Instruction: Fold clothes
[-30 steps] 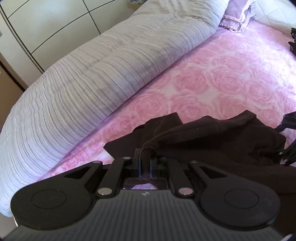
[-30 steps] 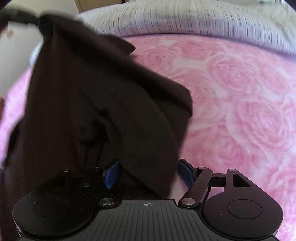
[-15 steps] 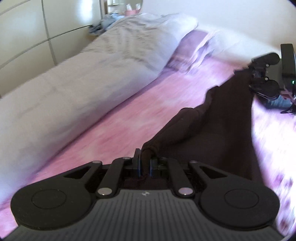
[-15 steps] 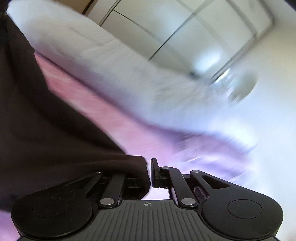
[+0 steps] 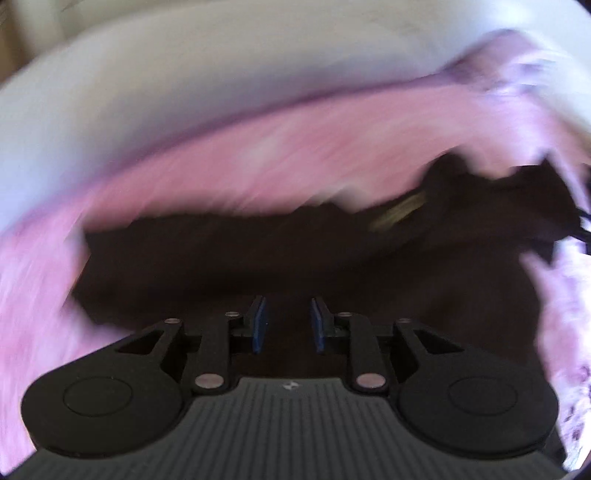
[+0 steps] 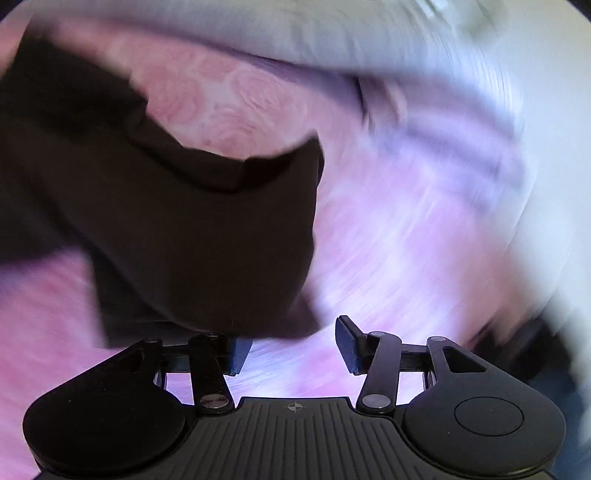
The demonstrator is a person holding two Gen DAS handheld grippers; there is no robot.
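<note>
A dark brown garment lies spread on the pink rose-patterned bedspread. My left gripper hovers right over it, its jaws opening with a clear gap between the blue pads; no cloth is pinched. In the right wrist view the same garment lies flat to the left and ahead. My right gripper is opening too, with only bedspread showing between its pads; the garment's edge sits just beyond the left pad. Both views are blurred by motion.
A rolled grey-white ribbed duvet runs along the far side of the bed, also in the right wrist view as the duvet. A pale yellowish patch, perhaps a label, shows on the garment's far part.
Both grippers have let go of the garment, which dropped from hanging onto the bed. The left gripper came down closer over it; the right swung sideways and now faces the bedspread.
</note>
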